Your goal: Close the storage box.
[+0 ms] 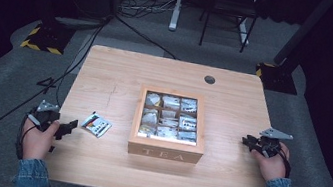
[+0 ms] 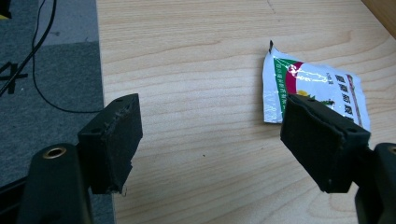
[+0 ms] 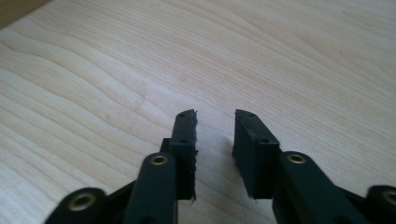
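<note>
Sachet [image 2: 312,86] lies loose on the table [image 1: 123,69], just ahead of your left tongs [image 2: 210,140], spread wide and empty; right tongs [image 3: 215,135], slightly parted, grasp nothing. Picking it up and boxing it in the tea box [image 1: 165,150] remain.

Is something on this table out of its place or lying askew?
Yes. One tea sachet lies loose and askew on the table, left of the wooden tea box; the other sachets sit in its compartments.

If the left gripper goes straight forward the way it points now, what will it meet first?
Most likely the tea sachet lying flat on the table. The left gripper has open jaws, and the sachet lies just ahead, toward its right jaw. The wooden tea box is farther along, though depth is unclear.
</note>
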### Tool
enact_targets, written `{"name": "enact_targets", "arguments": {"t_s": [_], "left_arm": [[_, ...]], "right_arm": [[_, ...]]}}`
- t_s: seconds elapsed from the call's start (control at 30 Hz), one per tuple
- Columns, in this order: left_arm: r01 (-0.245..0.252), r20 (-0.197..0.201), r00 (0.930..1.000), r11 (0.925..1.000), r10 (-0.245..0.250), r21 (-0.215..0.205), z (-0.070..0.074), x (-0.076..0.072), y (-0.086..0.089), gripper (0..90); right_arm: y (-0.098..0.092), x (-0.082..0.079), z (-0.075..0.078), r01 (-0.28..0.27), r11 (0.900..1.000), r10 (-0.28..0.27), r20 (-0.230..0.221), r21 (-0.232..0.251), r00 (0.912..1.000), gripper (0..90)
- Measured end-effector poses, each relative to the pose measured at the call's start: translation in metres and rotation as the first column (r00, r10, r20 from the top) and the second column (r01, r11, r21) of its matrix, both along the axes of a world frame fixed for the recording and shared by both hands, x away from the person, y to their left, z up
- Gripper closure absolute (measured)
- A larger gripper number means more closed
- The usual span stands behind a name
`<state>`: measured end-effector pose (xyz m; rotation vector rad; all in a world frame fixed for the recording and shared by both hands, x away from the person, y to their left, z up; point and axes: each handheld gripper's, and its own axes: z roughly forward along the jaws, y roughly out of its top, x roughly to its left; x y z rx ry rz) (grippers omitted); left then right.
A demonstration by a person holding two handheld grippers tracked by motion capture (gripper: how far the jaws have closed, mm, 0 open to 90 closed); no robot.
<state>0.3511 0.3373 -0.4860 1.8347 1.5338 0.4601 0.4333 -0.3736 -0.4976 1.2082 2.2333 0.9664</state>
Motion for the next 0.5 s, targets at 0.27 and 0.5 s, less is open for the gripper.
{"name": "enact_targets", "arguments": {"t_s": [0.27, 0.5], "left_arm": [[-0.013, -0.022, 0.9997, 0.9998, 0.013, -0.015, -0.0019, 0.0045, -0.004, 17.9], [-0.043, -0.025, 0.9988, 0.9982, 0.042, -0.041, 0.0, 0.0085, -0.0068, 17.0]], "right_arm": [[-0.0012, 0.0016, -0.0048, 0.058, 0.997, -0.058, 0.002, 0.049, 0.9983, 44.7], [0.0013, 0.0015, -0.0051, 0.07, 0.997, -0.07, 0.0, 0.045, 0.9975, 39.5]]}}
